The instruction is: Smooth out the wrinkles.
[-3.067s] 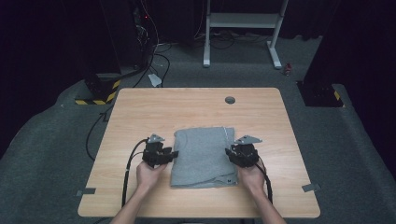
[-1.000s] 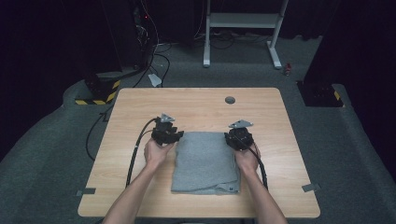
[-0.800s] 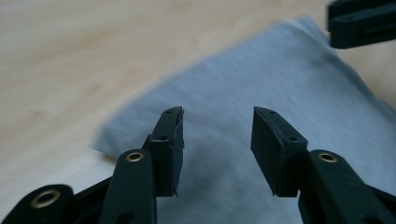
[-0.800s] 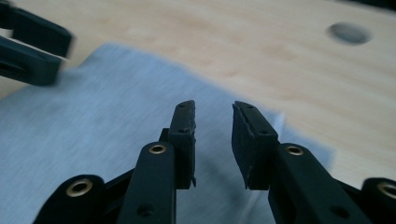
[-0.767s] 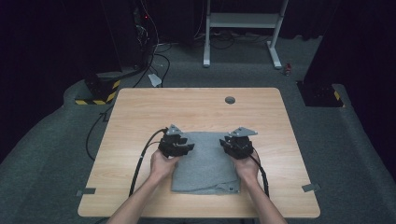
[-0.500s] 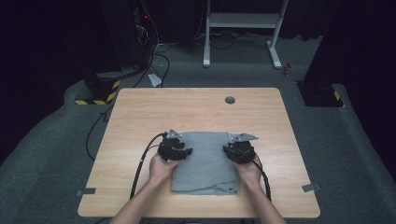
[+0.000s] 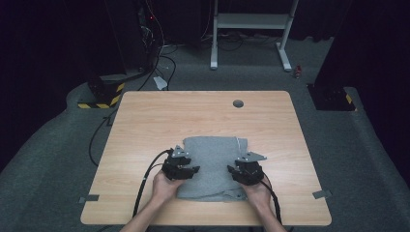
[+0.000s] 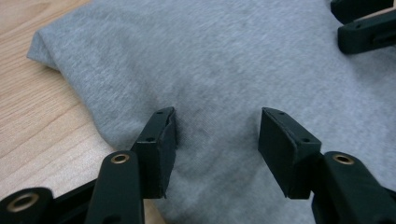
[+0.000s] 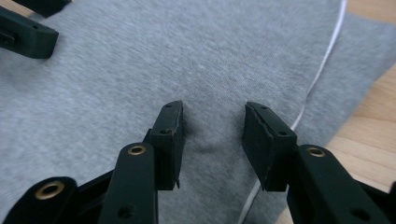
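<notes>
A folded grey cloth (image 7: 212,164) lies flat on the near half of the wooden table (image 7: 145,121). A white cord (image 9: 322,60) runs along its right side. My left gripper (image 7: 186,170) rests over the cloth's left part. Its jaws have just been opening and stand apart on the fabric (image 8: 217,126) with no fold pinched between them. My right gripper (image 7: 241,172) sits over the cloth's right part. Its jaws have just been opening too and stand open (image 9: 212,126) on flat cloth. Each gripper view also catches the other gripper's jaws farther off, at the top edge.
A round cable hole (image 7: 238,103) sits near the table's far edge. Black cables (image 7: 145,179) trail from the left gripper off the near left side. Tape tabs (image 7: 321,194) mark the near corners. A white frame (image 7: 251,21) and a striped box (image 7: 99,99) stand on the floor beyond.
Both grippers have slid from the cloth's far corners back toward the near edge, staying over the cloth. Their jaws have spread wider. The cloth has kept its place.
</notes>
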`<action>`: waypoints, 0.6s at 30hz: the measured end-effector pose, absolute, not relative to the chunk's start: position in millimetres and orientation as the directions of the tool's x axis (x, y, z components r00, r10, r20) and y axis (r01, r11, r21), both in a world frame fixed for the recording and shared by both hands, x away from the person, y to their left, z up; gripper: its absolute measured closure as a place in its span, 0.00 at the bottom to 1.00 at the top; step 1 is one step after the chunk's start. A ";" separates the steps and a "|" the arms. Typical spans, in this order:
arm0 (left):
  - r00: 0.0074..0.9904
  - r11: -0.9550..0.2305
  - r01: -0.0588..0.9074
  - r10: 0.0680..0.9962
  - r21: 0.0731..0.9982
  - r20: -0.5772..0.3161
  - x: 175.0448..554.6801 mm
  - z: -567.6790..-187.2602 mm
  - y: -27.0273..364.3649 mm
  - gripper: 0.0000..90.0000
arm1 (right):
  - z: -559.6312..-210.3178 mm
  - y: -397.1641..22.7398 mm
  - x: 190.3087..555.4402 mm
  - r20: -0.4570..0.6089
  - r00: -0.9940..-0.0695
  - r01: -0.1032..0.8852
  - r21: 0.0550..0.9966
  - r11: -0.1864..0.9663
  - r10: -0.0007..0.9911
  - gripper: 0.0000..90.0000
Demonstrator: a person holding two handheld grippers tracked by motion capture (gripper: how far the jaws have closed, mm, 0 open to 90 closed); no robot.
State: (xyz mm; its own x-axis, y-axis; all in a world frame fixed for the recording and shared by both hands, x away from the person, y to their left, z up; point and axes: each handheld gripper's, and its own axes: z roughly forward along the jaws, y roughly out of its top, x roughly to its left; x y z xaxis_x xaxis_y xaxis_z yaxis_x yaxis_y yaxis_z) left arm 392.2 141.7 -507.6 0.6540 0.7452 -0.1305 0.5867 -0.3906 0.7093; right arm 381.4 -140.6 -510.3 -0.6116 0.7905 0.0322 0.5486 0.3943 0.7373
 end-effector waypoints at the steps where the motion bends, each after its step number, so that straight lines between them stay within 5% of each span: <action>1: 0.644 -0.390 0.592 0.755 0.705 -0.122 396.9 -508.4 141.7 0.52 | -512.3 -139.3 383.6 0.037 -0.607 0.556 0.733 0.391 0.794 0.63; 11: 0.569 -0.328 0.637 0.811 0.697 -0.139 440.9 -508.3 142.7 0.51 | -515.6 -126.8 430.0 0.010 -0.562 0.568 0.731 0.377 0.827 0.63; 18: 0.551 -0.307 0.634 0.823 0.709 -0.136 428.1 -506.1 156.2 0.47 | -507.9 -124.4 430.4 0.015 -0.566 0.551 0.751 0.364 0.824 0.62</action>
State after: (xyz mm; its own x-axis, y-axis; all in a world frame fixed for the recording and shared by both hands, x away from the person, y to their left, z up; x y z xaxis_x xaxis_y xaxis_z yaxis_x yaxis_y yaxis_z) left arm 428.1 156.2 -506.1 0.5509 0.8234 -0.1360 0.6345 -0.3073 0.7092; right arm 430.4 -124.4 -507.9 -0.5660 0.8243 0.0154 0.5506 0.3641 0.7511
